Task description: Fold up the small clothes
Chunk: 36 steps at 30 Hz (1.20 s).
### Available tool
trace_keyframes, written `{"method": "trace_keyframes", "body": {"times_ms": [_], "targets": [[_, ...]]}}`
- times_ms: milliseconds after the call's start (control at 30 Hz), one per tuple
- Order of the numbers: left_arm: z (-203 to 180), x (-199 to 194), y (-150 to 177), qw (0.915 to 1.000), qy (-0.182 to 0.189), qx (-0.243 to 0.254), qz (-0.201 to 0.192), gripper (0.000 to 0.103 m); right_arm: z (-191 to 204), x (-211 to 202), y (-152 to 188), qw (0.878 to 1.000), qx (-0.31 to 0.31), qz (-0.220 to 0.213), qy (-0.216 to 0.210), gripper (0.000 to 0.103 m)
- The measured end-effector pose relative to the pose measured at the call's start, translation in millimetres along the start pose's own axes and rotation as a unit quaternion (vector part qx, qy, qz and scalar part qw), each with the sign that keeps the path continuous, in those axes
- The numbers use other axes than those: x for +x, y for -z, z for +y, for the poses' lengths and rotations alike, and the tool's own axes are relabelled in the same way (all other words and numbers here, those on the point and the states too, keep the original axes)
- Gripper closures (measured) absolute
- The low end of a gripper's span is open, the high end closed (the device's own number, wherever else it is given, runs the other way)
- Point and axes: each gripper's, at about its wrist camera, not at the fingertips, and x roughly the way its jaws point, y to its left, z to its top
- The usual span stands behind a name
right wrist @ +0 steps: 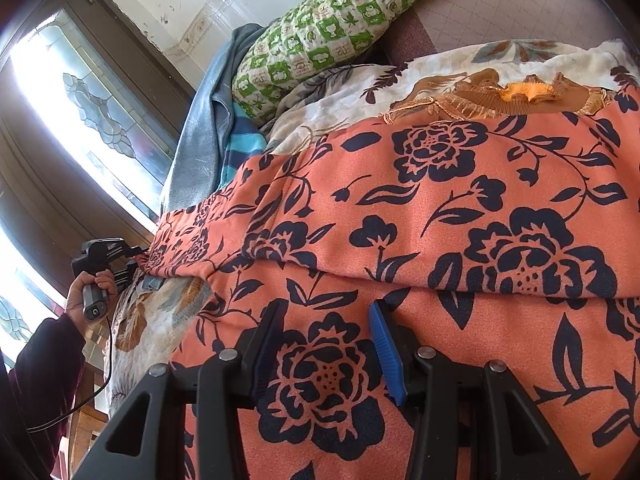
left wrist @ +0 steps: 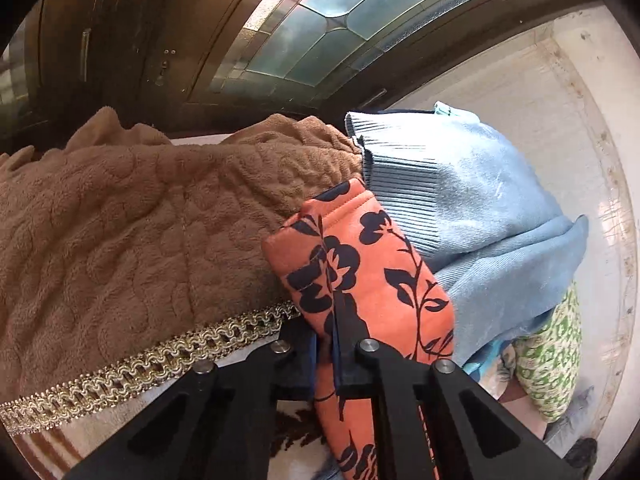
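Orange flowered garment (right wrist: pixel 440 208) lies spread over the patterned bedding (right wrist: pixel 320 108), one fold already across its middle. Left gripper (left wrist: pixel 326 308) is clamped tight on a sleeve end, while right gripper (right wrist: pixel 320 344) rests half open over the near hem, its pads gripping nothing. Judging by this, a sleeve fold is under way; next the sleeve needs carrying inward across the body.

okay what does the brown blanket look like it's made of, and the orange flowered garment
Brown blanket: probably plush fleece or terry, with fuzzy pile, embossed swirls and a gold braided trim.
Orange flowered garment: seemingly a soft matte knit, perhaps brushed jersey, with a fine grainy surface and stitched seams.
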Motion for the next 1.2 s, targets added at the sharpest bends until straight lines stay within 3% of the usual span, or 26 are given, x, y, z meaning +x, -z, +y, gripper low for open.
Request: {"method": "trace_keyframes", "body": {"times_ms": [100, 300, 433, 567, 667, 833, 1033, 1100, 1200], "targets": [[-12.9, -12.2, 6.0, 0.9994, -0.02, 0.025, -0.016, 0.098, -1.1, -2.0, -4.1, 1.0, 0.009, 0.006, -0.004, 0.056], [-67.4, -60.2, 32.0, 0.992, 0.004, 0.122, -0.029, 0.099, 5.0, -43.2, -24.2, 1.0, -0.017, -0.014, -0.013, 0.063], [-129.4, -95.2, 64.5, 0.9787, 0.03, 0.201, -0.032, 0.099, -13.0, -108.3, -50.1, 0.998, -0.002, -0.069, -0.001, 0.063], [-203.1, -117.1, 114.3, 0.9582, 0.057, 0.279, -0.024, 0.099, -56.7, -171.7, -66.9, 0.991, 0.044, -0.122, 0.027, 0.063], [-256.7, -126.8, 165.1, 0.9393, 0.083, 0.333, -0.012, 0.099, -99.4, -209.9, -67.8, 0.979, 0.094, -0.172, 0.055, 0.063], [-329.9, -136.3, 277.2, 0.9006, 0.13, 0.414, 0.027, 0.099, -163.7, -247.7, -72.3, 0.959, 0.193, -0.193, 0.078, 0.063], [-373.8, -109.3, 435.7, 0.8513, 0.159, 0.492, 0.091, 0.098, -203.9, -282.7, -70.2, 0.944, 0.248, -0.21, 0.059, 0.062], [-372.8, -85.7, 487.3, 0.8449, 0.157, 0.494, 0.131, 0.098, -207.5, -290.1, -67.7, 0.942, 0.239, -0.219, 0.088, 0.062], [-359.0, -46.1, 554.5, 0.8435, 0.144, 0.481, 0.19, 0.098, -213.8, -296.3, -67.8, 0.94, 0.236, -0.226, 0.098, 0.062]]}}
